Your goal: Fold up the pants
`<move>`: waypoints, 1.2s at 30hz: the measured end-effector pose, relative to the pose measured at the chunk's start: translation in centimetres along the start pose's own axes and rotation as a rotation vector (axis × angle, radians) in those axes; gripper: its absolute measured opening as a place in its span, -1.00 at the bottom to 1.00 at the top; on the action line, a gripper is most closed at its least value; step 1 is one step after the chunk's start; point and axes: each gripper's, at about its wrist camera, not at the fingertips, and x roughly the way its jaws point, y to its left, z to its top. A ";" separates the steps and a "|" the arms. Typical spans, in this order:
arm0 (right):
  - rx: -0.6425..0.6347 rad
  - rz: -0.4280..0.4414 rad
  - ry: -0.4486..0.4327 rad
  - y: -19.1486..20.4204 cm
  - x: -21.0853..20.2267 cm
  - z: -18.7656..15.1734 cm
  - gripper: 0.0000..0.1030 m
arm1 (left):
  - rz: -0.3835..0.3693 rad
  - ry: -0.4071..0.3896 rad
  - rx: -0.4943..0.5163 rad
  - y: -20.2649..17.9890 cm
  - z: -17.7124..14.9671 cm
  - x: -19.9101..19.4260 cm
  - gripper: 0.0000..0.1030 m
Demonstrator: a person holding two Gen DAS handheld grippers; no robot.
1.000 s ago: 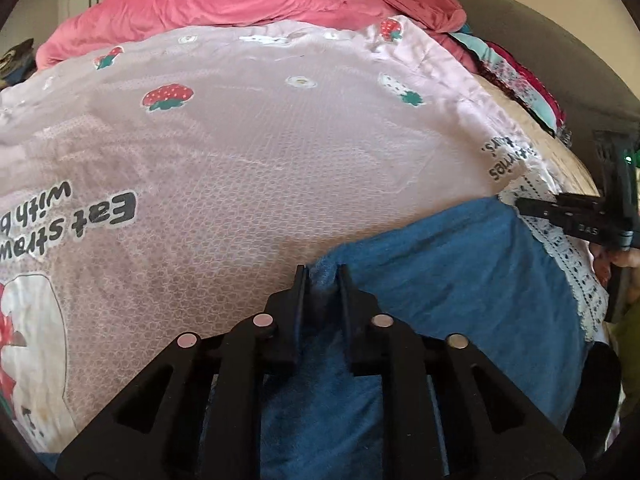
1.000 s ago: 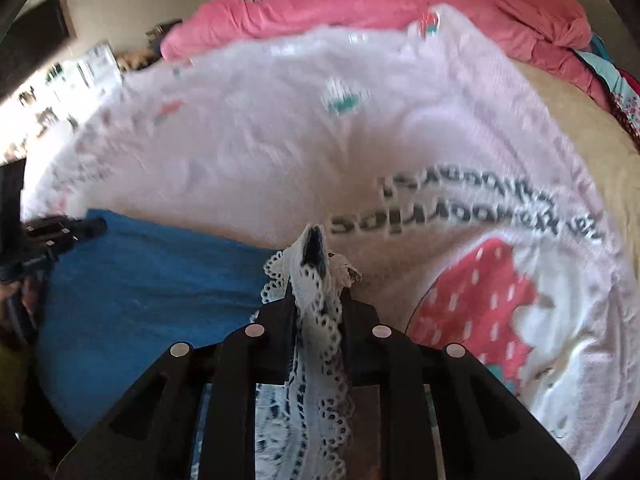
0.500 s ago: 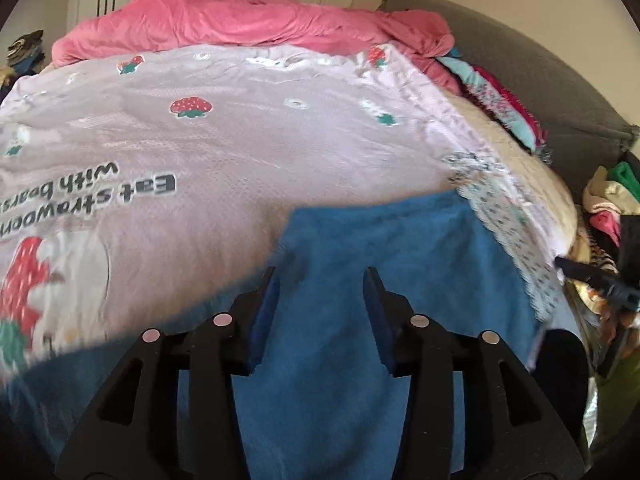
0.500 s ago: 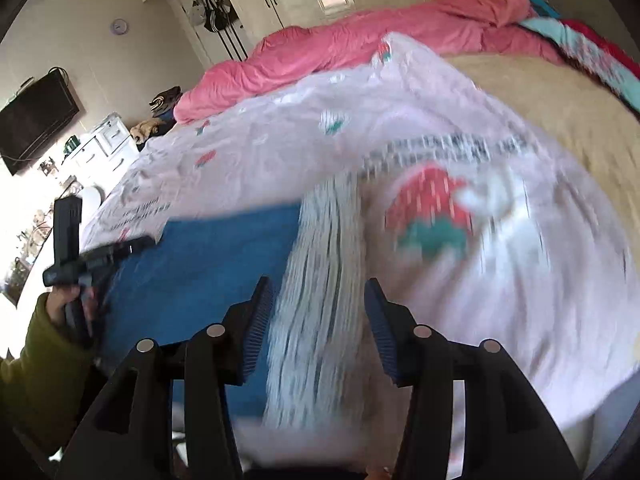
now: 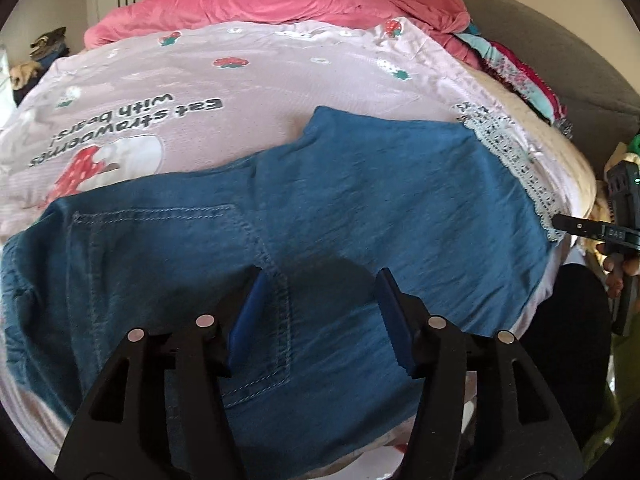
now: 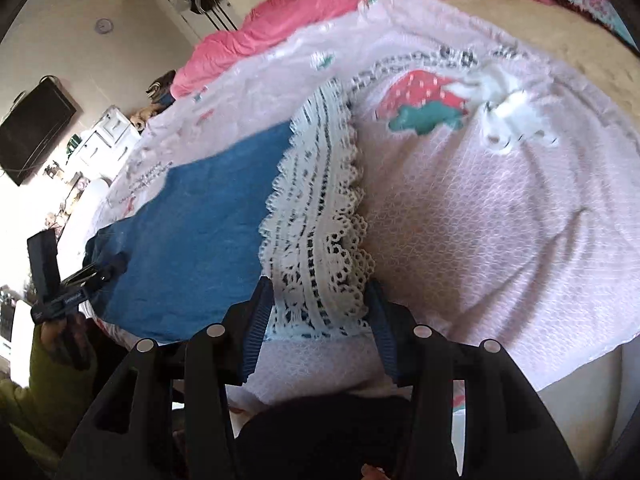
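The blue pants (image 5: 304,216) are spread flat on the near part of the pink blanket (image 5: 280,80), with the lace hem (image 6: 320,216) at the right. The left gripper (image 5: 320,304) is held wide apart above the pants, nothing between its fingers. The right gripper (image 6: 320,316) is also released, near the lace hem.

A bed under a pale pink strawberry-print blanket (image 5: 280,80), rumpled pink duvet (image 5: 280,0) beyond; grey upholstered headboard (image 5: 560,60); black wall-mounted television (image 6: 34,128); white drawer cabinet (image 6: 108,136); cream walls, bright daylight.
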 end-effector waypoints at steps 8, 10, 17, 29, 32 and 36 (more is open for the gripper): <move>-0.037 0.060 0.007 1.1 -0.5 -0.5 -0.59 | 0.033 0.018 0.006 0.2 -0.4 0.5 0.00; -0.066 0.018 -0.003 1.4 -1.6 -0.8 -0.61 | 0.038 0.021 0.005 0.4 -0.4 0.5 0.00; -0.106 -0.091 0.068 1.2 -0.3 -2.1 -0.60 | 0.045 0.030 0.017 0.4 -0.7 0.7 0.00; -0.086 -0.198 -0.062 2.6 -4.7 -2.9 -0.25 | 0.076 -0.004 0.056 -0.2 -1.0 -1.6 0.26; -0.156 -0.215 -0.116 4.9 -5.9 -2.7 -0.15 | 0.129 -0.067 0.057 0.4 -0.5 -3.6 0.32; -0.287 -0.188 -0.135 9.5 -4.1 -1.3 0.07 | 0.202 -0.075 0.024 2.4 0.5 -3.6 0.44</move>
